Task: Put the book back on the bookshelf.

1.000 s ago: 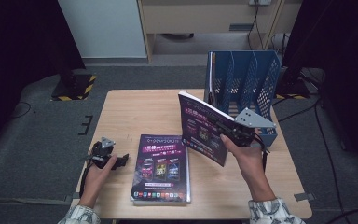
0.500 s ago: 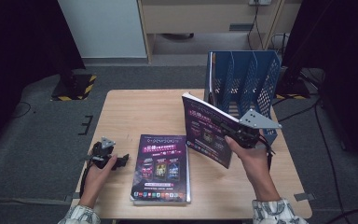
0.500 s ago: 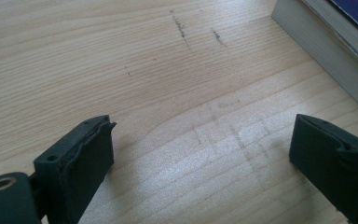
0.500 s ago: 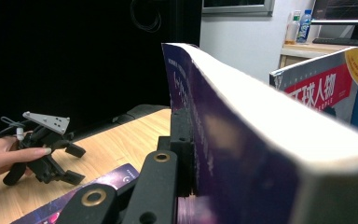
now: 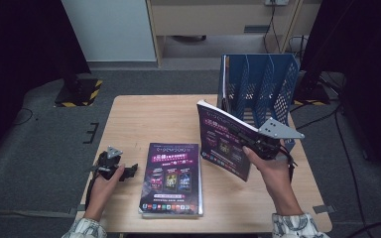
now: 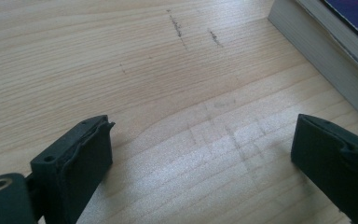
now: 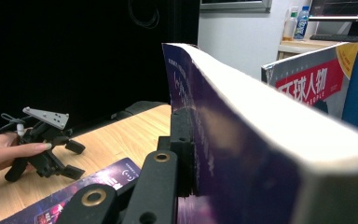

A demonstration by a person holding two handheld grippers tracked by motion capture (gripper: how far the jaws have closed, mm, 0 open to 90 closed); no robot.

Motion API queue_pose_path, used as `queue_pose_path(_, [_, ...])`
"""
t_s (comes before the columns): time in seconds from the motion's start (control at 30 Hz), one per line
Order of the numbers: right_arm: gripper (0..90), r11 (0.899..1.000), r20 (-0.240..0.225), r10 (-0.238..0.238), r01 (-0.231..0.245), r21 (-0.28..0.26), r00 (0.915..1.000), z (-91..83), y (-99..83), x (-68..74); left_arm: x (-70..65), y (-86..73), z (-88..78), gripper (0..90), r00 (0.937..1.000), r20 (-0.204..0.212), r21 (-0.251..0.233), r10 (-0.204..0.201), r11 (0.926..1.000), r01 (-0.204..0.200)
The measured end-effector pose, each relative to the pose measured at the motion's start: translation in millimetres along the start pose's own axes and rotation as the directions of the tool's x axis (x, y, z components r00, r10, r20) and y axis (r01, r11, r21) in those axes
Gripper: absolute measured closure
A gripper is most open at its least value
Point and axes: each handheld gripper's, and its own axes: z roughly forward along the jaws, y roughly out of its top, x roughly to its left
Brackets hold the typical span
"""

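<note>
High view — purple book (image 5: 223,144) upright in right hand-held gripper (image 5: 258,144) — blue file rack (image 5: 263,84) behind.

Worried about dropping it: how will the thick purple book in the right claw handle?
The purple book looks thick, so probably heavy, and gripped by one edge it may sag. Its glossy cover could slip between the right claw jaws.

Pale matt wood-grain table (image 6: 168,70)

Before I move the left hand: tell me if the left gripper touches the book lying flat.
Apart. In the left gripper view, bare table separates the open left gripper from the flat book; the high view shows a gap too.
</note>
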Motion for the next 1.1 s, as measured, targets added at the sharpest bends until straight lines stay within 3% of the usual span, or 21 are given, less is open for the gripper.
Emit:
queue_pose_path(0.2, [82.4, 1.0, 0.003, -0.001, 0.001, 0.018, 1.0, -6.0, -1.7, 0.1, -0.8, -0.2, -0.1, 4.1, 1.0, 0.004, 0.001, 0.001, 1.0, -0.001])
queue_pose_path(0.47, [82.4, 1.0, 0.024, -0.001, 0.0, 0.03, 0.9997, -26.8, -2.2, -6.9, -2.0, -0.5, -0.3, 4.0, 1.0, 0.007, 0.001, 0.002, 1.0, -0.002])
queue_pose_path(0.83, [82.4, 0.999, 0.066, 0.0, -0.003, 0.042, 0.9978, -64.9, 11.8, -16.8, -2.6, -0.6, -0.4, 3.9, 1.0, 0.007, 0.001, 0.003, 1.0, -0.003])
queue_pose_path(1.1, [82.4, 0.999, 0.069, 0.014, -0.016, 0.035, 0.9975, -79.3, 30.0, -20.3, -2.9, -0.6, -0.5, 3.9, 1.0, 0.007, 0.001, 0.003, 1.0, -0.003])
